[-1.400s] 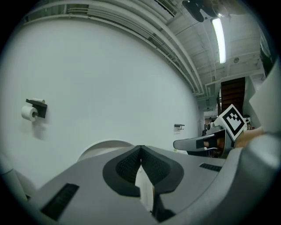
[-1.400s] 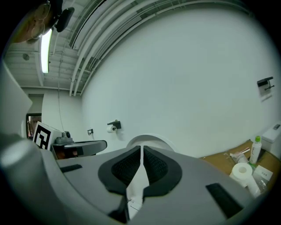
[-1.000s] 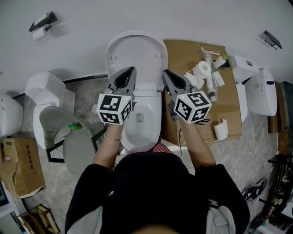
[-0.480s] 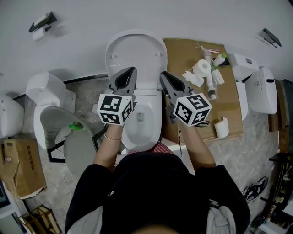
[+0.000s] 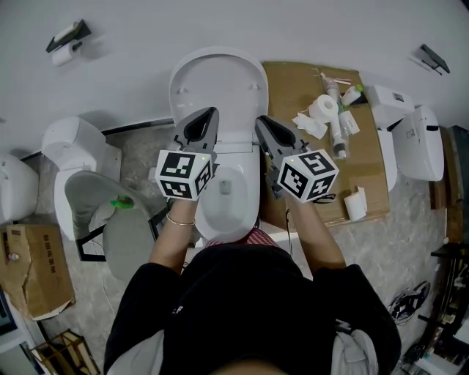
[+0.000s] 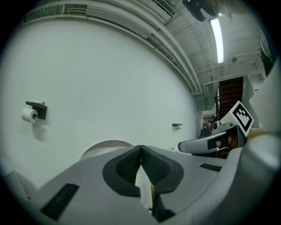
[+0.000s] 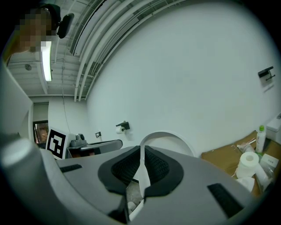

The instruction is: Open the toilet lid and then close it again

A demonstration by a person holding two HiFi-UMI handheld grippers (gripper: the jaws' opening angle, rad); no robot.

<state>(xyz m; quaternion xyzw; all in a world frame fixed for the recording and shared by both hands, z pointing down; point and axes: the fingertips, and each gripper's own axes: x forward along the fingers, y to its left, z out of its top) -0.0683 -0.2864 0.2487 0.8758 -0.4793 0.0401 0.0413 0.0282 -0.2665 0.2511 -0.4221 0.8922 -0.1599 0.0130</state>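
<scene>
- The left fingers (image 5: 209, 116) are pressed together at the tips. Nothing is between them.
- The right fingers (image 5: 264, 122) are almost shut too, with only a thin crack between the tips. They hold nothing.
- Both pairs of fingers hang in the air side by side. They point to 12 o'clock, over the back of the toilet bowl (image 5: 223, 201).
- The toilet lid (image 5: 218, 79) is at 12 o'clock from the fingers. It stands up, open, close to the white wall (image 5: 220, 22). So I think the closing part is the job left to do.
- The lid looks like hard, smooth plastic. I think it is stiff, not very heavy, and a bit slippery.
- It likely swings on a hinge at its bottom edge, near the fingers. The best place to take it is the round top edge at 12 o'clock, far from the hinge, where a small pull tips it.
- The fingers would have to open first to fit over that thin edge.
- If it slips, it could fall and bang on the bowl, so it wants a slow ride down.
- At 3 o'clock from the toilet is a brown cardboard (image 5: 293, 88) with paper rolls (image 5: 324, 110) on it.
</scene>
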